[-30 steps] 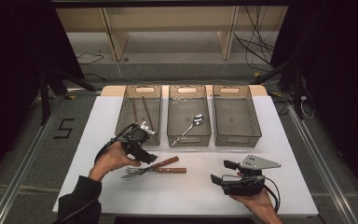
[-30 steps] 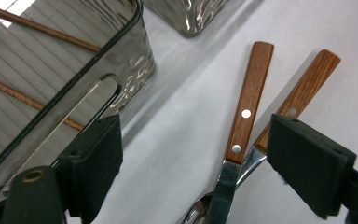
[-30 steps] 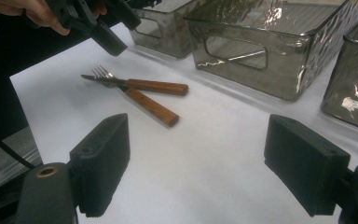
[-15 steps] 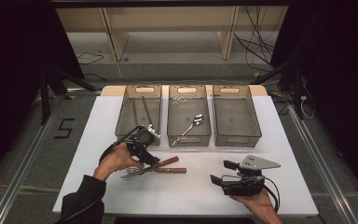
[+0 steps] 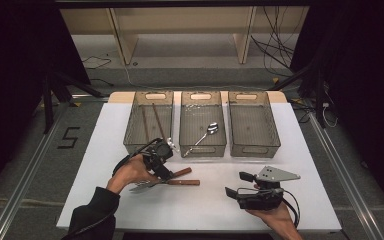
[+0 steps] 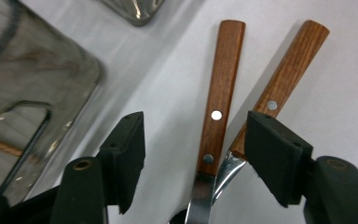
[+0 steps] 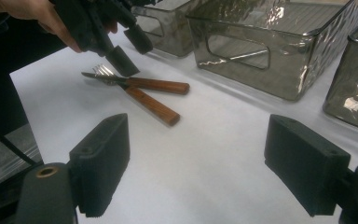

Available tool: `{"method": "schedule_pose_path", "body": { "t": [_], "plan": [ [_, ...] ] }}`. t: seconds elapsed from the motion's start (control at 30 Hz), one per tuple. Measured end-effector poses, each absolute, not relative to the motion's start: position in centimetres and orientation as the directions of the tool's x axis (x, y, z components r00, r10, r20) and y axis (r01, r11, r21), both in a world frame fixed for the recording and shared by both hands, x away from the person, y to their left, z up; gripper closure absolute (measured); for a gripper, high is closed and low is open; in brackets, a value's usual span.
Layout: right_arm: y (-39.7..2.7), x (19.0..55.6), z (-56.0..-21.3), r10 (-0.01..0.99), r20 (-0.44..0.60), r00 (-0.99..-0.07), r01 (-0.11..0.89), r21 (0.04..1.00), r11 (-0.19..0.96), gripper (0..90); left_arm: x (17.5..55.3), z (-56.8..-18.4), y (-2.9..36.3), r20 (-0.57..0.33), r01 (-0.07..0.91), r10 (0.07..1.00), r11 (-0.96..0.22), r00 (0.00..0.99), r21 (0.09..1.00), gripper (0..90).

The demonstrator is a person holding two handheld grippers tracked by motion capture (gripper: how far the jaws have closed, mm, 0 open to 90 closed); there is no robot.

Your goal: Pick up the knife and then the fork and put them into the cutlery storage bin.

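left jaws closing over two wooden-handled pieces of cutlery

the left gripper has its jaws spread, and they have just been closing; one wooden handle lies between the pads and the other handle touches or passes just under the right-hand pad, though the pads do not yet press on either. these are the knife and the fork, crossed on the white table, with their metal ends under the gripper. taking the middle bin as landmark, the pair lies just in front of its near left corner. a spoon lies inside that bin. left of it, another bin holds chopsticks. the right gripper, well to the front right of the middle bin, has its jaws spread wide around nothing.
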State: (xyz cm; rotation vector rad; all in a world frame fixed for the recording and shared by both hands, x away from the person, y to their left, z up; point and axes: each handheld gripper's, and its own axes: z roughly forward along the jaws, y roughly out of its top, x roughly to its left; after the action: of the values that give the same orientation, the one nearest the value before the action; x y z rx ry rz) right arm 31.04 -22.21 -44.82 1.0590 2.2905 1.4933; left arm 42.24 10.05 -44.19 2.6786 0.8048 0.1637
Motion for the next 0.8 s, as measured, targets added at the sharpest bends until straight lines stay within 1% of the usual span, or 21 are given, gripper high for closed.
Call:
{"method": "schedule_pose_path", "body": {
  "t": [0.13, 0.17, 0.37, 0.67, 0.73, 0.8],
  "plan": [
    [-22.1, 31.0, -44.8, 0.663, 0.201, -0.721, 0.453, 0.860, 0.232, 23.0, 42.3, -44.8, 9.8, 0.005, 0.518, 0.553, -0.784, 0.833, 0.343, 42.8],
    [-22.1, 31.0, -44.8, 0.663, 0.201, -0.721, 0.453, 0.861, 0.232, 23.0, 42.4, -44.9, 9.7, 0.009, 0.513, 0.549, -0.787, 0.836, 0.341, 45.3],
    [-22.2, 31.0, -44.8, 0.664, 0.201, -0.720, 0.453, 0.861, 0.231, 23.1, 42.6, -45.3, 9.3, -0.003, 0.508, 0.537, -0.795, 0.843, 0.331, 53.5],
    [-22.2, 31.0, -44.8, 0.663, 0.200, -0.721, 0.453, 0.860, 0.234, 23.1, 42.7, -46.0, 8.9, -0.003, 0.502, 0.530, -0.801, 0.848, 0.326, 62.3],
    [-22.2, 31.0, -44.8, 0.663, 0.200, -0.721, 0.454, 0.859, 0.234, 23.1, 42.8, -46.3, 8.8, 0.003, 0.497, 0.523, -0.812, 0.852, 0.305, 64.0],
    [-22.2, 31.0, -44.8, 0.663, 0.199, -0.722, 0.453, 0.860, 0.234, 23.1, 42.8, -46.3, 8.9, -0.004, 0.500, 0.525, -0.808, 0.851, 0.312, 64.4]
  ]
}}
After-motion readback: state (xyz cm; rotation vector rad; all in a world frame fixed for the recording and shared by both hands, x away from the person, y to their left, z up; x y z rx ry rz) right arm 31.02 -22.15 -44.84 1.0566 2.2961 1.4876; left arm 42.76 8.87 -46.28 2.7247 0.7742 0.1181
